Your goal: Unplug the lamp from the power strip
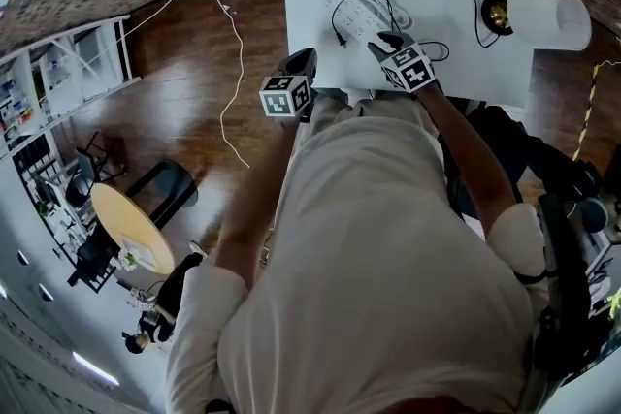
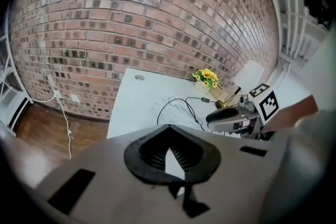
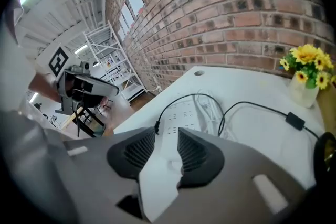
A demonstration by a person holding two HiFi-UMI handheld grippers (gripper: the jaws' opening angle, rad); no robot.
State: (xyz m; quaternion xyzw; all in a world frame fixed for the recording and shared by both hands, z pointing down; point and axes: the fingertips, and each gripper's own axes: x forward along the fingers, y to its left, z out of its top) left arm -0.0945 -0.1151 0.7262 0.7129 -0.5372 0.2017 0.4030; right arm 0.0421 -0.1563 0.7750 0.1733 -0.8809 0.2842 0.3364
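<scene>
1. Right claw: the jaws stand wide apart. Only bare counter shows between the pads, and nothing is held. The claw hangs over the near edge of the counter and points down and forward.

2. Left claw: the jaws are brought together at the tips and are empty. It sits off the near-left corner of the counter, over the floor, well apart from the task's things.

3. Plug: it lies just ahead of the right claw, slightly left of its left jaw tip. It sits at the near-left corner of the power strip. We judge that it is out of its socket and resting on the counter, though the contact point is too small to confirm. The right claw is clearly the nearer one.

4. Power strip: its long axis runs roughly away from the right claw toward the far edge. Its own white lead is bundled along its right side.

5. Black cord: it arcs from the plug over the strip, then runs right toward the lamp at the far-right corner.

6. Clearance: bare counter lies right of the strip along the near edge. The left edge is close to the plug. We advise withdrawing toward the near edge, clear of the cord loop.
</scene>
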